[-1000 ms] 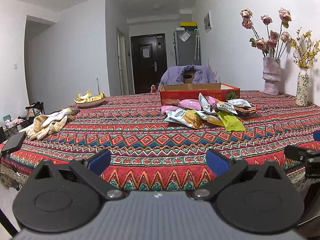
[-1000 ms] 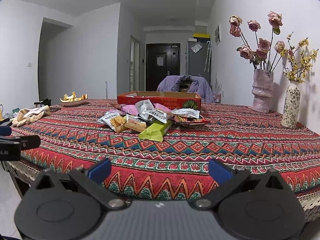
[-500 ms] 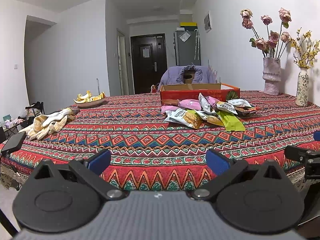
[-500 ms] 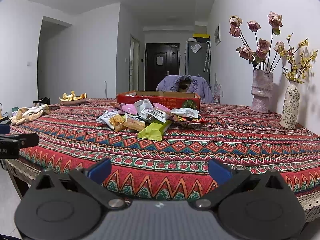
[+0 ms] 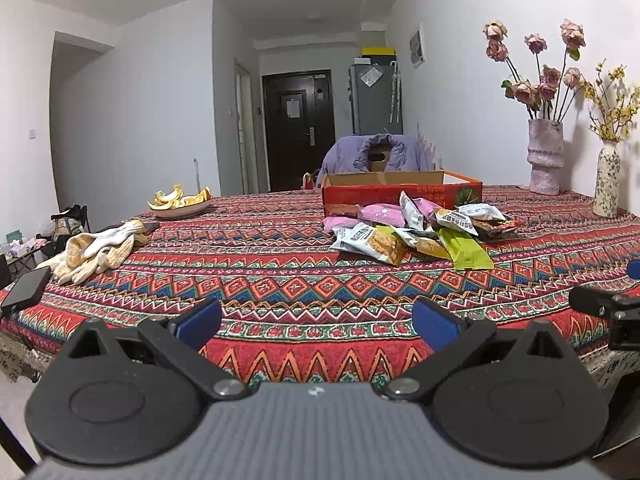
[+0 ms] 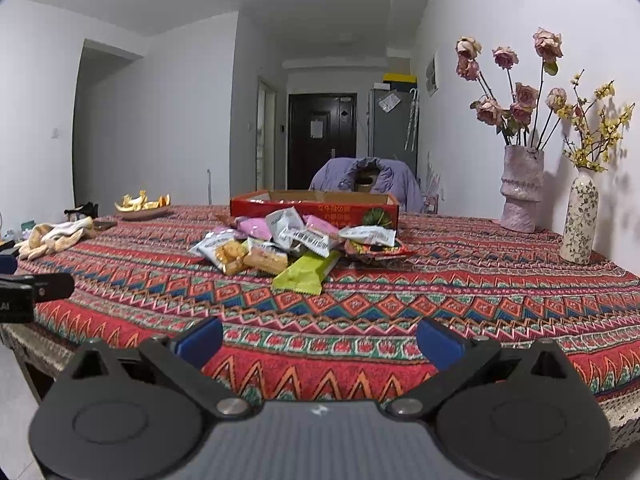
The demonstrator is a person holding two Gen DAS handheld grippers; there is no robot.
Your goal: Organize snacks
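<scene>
A heap of snack packets (image 5: 420,232) (image 6: 296,244) lies on the patterned tablecloth in front of a shallow red cardboard box (image 5: 400,194) (image 6: 316,208). A green packet (image 5: 466,250) (image 6: 306,274) sticks out nearest the front; pink, white and orange ones lie behind it. My left gripper (image 5: 316,322) hangs open at the table's near edge, left of the heap, holding nothing. My right gripper (image 6: 320,338) is open too, at the near edge straight before the heap, also holding nothing. Each gripper shows at the side of the other's view.
Two flower vases (image 6: 520,190) (image 6: 580,216) stand at the right by the wall. On the left lie knitted gloves (image 5: 96,248), a plate of peel (image 5: 180,204) and a phone (image 5: 26,288) at the edge. A chair with a purple jacket (image 6: 368,184) is behind the box.
The right gripper has crept forward and a little higher towards the table, so the heap looks slightly nearer. The left gripper has barely moved. Both stay open.
</scene>
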